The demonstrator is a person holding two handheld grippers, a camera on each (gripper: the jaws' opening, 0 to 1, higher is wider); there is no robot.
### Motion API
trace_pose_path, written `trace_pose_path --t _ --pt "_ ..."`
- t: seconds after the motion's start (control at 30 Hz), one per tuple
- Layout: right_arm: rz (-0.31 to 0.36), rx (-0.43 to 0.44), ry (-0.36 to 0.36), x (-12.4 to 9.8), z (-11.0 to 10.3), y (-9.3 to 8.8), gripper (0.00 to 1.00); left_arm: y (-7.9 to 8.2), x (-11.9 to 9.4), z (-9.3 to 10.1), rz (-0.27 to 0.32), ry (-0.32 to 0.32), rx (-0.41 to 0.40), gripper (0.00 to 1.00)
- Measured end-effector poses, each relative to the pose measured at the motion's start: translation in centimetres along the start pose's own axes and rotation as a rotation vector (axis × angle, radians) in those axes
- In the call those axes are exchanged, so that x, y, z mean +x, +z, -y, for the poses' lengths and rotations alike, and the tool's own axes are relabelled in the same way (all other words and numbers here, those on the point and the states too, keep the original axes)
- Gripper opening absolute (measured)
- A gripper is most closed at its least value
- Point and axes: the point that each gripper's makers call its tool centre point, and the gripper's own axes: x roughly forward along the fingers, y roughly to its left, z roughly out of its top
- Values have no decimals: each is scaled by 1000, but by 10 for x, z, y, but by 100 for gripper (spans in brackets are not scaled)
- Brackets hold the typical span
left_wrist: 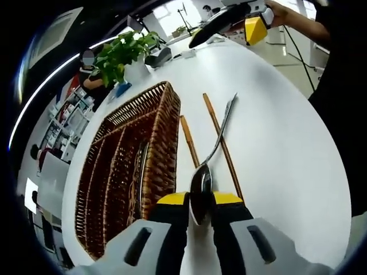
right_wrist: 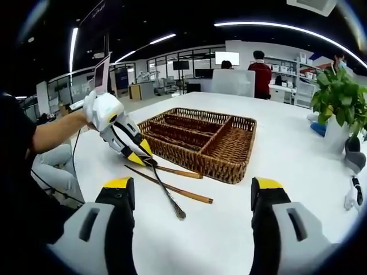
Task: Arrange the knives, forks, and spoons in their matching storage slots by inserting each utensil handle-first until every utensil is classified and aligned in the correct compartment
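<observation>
Clamped in the left gripper (left_wrist: 200, 207), the spoon (left_wrist: 202, 182) lies bowl-first on the white table (left_wrist: 275, 143) across two chopsticks (left_wrist: 221, 140), beside the wicker tray (left_wrist: 123, 172). One utensil sits slotted; most sorting remains. Right gripper (right_wrist: 193, 197) gapes wide, idle.

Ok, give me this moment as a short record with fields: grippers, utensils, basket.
left gripper: shut on the spoon at its bowl end
right gripper: open, holding nothing
chopsticks: two, lying on the white table beside the basket
basket: wicker, divided into compartments, one utensil lying inside
plant: potted, beyond the basket
</observation>
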Motion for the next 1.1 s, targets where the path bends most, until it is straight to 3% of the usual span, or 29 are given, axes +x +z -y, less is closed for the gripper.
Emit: trace_pose_path --t 0.3,0.73,1.1 --pt "-9 -1 -7 1 1 -3 85 3 -1 -5 -3 3 12 3" --pt "-4 -3 -14 1 3 -2 84 5 -4 -11 -6 21 29 2" --pt "31 7 -17 -2 2 8 85 12 -18 -10 45 -16 -61 1"
